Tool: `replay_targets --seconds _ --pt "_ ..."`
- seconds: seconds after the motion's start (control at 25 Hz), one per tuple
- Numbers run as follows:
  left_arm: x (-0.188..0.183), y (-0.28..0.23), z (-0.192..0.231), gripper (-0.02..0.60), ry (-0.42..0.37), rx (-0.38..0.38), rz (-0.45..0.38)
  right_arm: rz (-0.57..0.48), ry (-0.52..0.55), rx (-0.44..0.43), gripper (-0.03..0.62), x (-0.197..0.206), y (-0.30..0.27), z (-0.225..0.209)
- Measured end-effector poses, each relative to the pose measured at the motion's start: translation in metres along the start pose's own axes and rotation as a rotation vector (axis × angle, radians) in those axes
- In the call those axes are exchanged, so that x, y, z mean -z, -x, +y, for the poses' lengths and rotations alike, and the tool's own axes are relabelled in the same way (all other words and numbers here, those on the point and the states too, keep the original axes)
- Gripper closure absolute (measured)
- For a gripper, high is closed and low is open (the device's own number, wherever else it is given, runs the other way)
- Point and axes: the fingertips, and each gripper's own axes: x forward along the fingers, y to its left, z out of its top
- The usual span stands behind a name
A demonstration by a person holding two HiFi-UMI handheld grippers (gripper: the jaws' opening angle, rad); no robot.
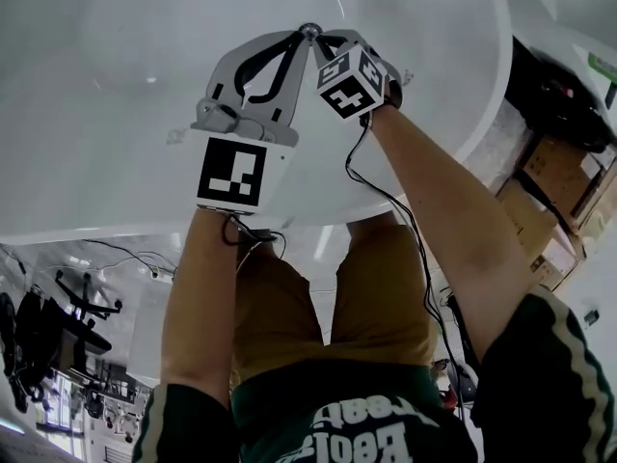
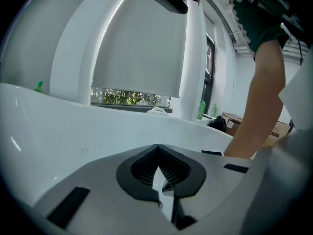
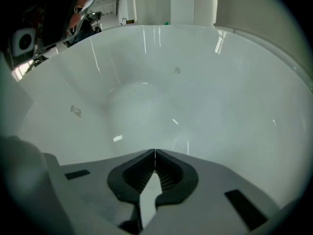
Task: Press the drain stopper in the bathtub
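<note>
The white bathtub (image 1: 116, 85) fills the top of the head view, and its smooth inner wall (image 3: 205, 97) fills the right gripper view. I cannot make out a drain stopper in any view; only small faint marks (image 3: 76, 110) show on the tub surface. My left gripper (image 1: 305, 32) and right gripper (image 1: 326, 39) are held side by side over the tub, tips almost touching each other. Both are shut with nothing between the jaws. The left gripper (image 2: 157, 146) looks over the tub rim (image 2: 58, 111) towards a window. The right gripper (image 3: 155, 152) points into the basin.
Cardboard boxes (image 1: 554, 177) stand right of the tub. An office chair (image 1: 82, 307) and cables lie on the floor at left. Green bottles (image 2: 201, 109) stand beyond the rim near a white pillar (image 2: 193, 58). My right forearm (image 2: 257, 102) crosses the left gripper view.
</note>
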Motion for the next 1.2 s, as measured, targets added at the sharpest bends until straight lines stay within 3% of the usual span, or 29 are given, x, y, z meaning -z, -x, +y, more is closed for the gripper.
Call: replay_targets --seconds 0.68,1.2 --pt "-0.061 0.048 -0.033 0.574 -0.036 0.014 0.006 -0.091 0.035 0.047 0.577 -0.032 0.133 0.015" --pt "-0.123 0.093 -0.040 0.574 -0.084 0.032 0.024 -0.196 0.070 0.008 0.577 -0.088 0.225 0.041"
